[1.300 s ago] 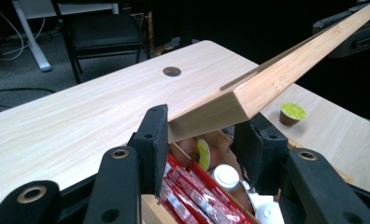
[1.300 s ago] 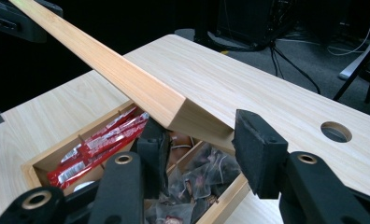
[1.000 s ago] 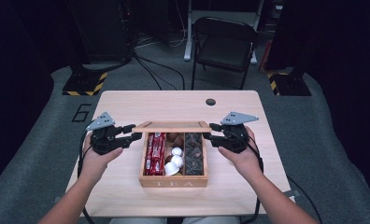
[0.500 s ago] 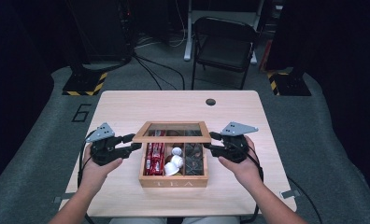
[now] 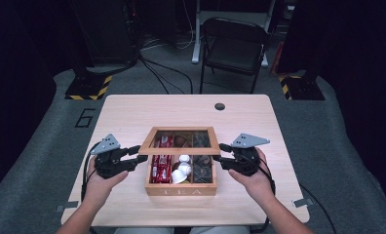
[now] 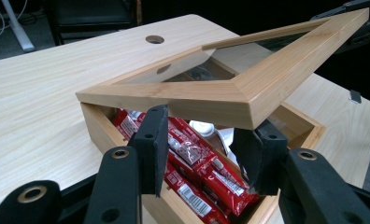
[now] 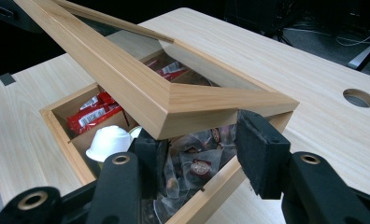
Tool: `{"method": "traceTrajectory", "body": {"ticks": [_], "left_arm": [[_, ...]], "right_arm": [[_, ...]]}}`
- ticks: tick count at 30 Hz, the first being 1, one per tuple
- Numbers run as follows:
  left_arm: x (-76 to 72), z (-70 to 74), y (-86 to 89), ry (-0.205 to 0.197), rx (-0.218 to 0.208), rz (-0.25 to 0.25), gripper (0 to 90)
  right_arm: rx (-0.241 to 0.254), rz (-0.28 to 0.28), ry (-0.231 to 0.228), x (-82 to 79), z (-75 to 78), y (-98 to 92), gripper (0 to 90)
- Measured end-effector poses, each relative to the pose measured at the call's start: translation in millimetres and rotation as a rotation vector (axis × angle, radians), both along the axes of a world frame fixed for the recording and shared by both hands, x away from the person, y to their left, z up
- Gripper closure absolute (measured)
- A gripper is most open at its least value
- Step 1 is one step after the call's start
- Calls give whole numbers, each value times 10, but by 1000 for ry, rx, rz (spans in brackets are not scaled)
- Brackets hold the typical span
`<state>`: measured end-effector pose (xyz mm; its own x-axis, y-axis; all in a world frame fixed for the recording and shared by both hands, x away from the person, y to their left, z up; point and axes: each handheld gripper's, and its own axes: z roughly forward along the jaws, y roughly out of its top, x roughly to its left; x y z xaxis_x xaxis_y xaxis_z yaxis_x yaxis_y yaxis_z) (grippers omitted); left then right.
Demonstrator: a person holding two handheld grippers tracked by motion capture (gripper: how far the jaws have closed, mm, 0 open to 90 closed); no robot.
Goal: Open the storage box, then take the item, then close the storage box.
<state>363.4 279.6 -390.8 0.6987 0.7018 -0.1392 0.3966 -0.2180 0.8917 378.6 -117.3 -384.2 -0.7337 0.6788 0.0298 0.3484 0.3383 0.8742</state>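
A wooden tea box [image 5: 181, 190] stands at the table's front middle, its glass-paned lid [image 5: 179, 150] held half raised and tilted. Inside lie red packets [image 5: 159, 168], white capsules [image 5: 182, 168] and dark tea bags [image 5: 203, 168]. My left gripper [image 5: 135, 157] is at the lid's front left corner, jaws apart, with the lid [image 6: 211, 98] resting just above the left gripper [image 6: 206, 129] and the red packets [image 6: 206, 172] below. My right gripper [image 5: 223, 155] is at the front right corner. There the right gripper [image 7: 202, 135] stands open under the lid [image 7: 141, 93], above a white capsule [image 7: 108, 140] and tea bags [image 7: 197, 168].
The light wooden table [image 5: 132, 112] has a round cable hole [image 5: 220, 106] at its far middle. A black folding chair [image 5: 235, 44] stands beyond the table, with cables and yellow-black striped stand bases on the floor.
The lid has come down from nearly upright to about half raised. Both hands with their grippers have moved down and toward the person with its front corners.
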Motion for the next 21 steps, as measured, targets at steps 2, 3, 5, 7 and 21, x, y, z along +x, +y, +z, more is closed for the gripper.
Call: {"method": "traceTrajectory", "body": {"ticks": [2, 3, 5, 7, 21], "left_arm": [[-11, -11, -2, 2, -3, 0, 557], [-29, -28, -2, 6, 2, -3, 558], [-51, -50, -4, 9, 6, -4, 558], [-80, -80, -5, 5, 18, -7, 558], [-254, -371, 3, 50, 16, -24, 557]], "right_arm": [[-1, 3, 4, -16, -16, -4, 548], [3, 2, 11, -31, -31, -5, 550], [3, 3, 8, -46, -55, -9, 553], [7, 4, 15, -73, -93, -14, 555], [-11, 18, 26, -272, -375, -21, 557]]}}
